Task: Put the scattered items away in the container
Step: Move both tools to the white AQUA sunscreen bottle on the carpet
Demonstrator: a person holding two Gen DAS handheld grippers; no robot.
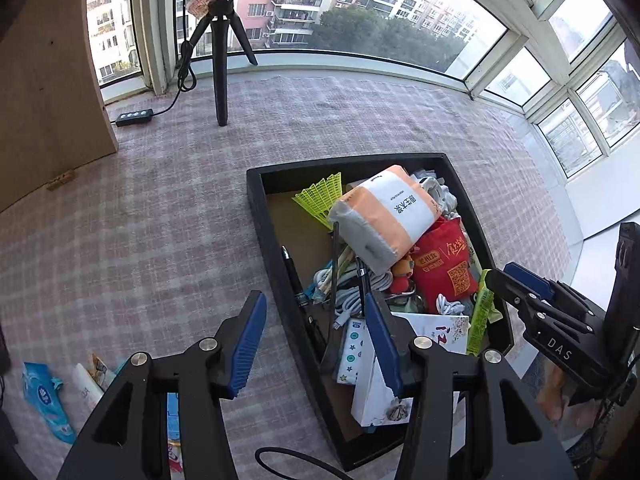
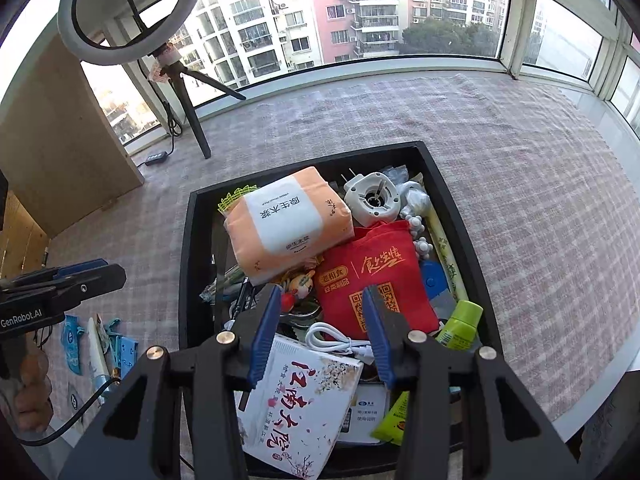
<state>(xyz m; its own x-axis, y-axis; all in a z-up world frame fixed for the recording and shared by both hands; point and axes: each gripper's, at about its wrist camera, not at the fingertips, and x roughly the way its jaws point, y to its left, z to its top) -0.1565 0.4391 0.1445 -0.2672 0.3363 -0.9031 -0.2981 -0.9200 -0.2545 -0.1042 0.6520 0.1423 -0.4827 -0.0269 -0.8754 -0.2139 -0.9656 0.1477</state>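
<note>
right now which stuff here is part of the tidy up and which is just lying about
Job: black container; blue packets and white tube on the cloth outside it.
Lying about: ring light, tripod, power strip, wooden board.

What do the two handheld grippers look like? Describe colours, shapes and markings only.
Both are black angular frames with round silver and brass-coloured bolts. The left gripper and right gripper each carry two fingers lined with ribbed blue pads. White lettering marks their sides: "GenRobot.AI" on the left, "DAS" on the right. A thin black cable trails below.
</note>
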